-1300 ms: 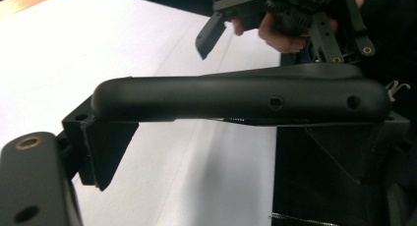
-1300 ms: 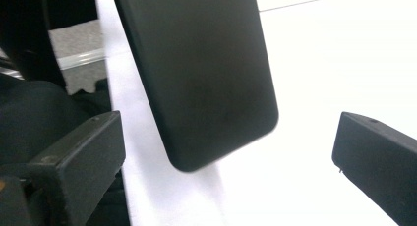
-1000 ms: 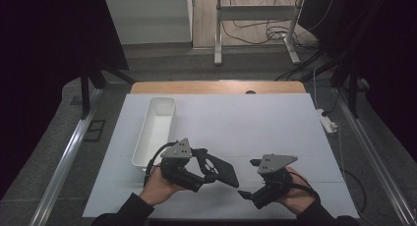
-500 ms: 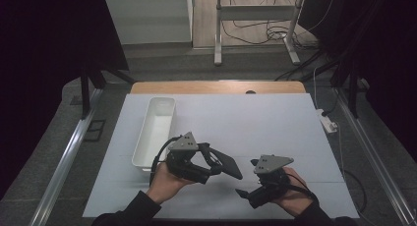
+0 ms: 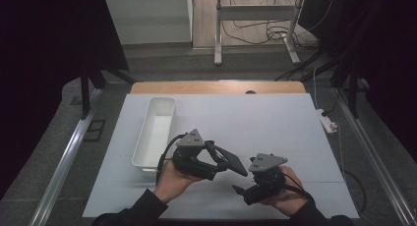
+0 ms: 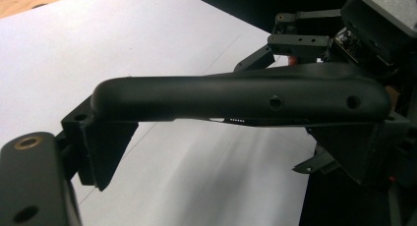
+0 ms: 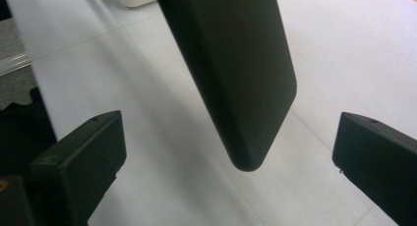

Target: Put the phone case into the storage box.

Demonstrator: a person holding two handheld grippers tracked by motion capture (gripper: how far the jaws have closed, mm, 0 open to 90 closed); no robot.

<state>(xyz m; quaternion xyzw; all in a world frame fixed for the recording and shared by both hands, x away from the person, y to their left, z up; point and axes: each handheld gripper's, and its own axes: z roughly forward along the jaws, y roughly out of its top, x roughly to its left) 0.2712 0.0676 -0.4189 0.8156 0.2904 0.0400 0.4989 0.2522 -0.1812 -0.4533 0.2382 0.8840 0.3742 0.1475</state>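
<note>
A person's left gripper [image 5: 223, 163] holds a flat black case [image 5: 232, 160] clamped between its jaws, carried clear above the white table [image 5: 275, 123]. Over the last second the case has drifted rightward and slightly up, away from the white bin [image 5: 156, 130] and toward the right gripper [image 5: 241, 190]. That gripper's jaws stand wide apart and empty; in the right gripper view the case's rounded corner [image 7: 246, 108] hangs between them, touching neither. The move reads as a hand-over in the making: the case looks nearly lined up, and the receiving jaws have yet to close on it.
</note>
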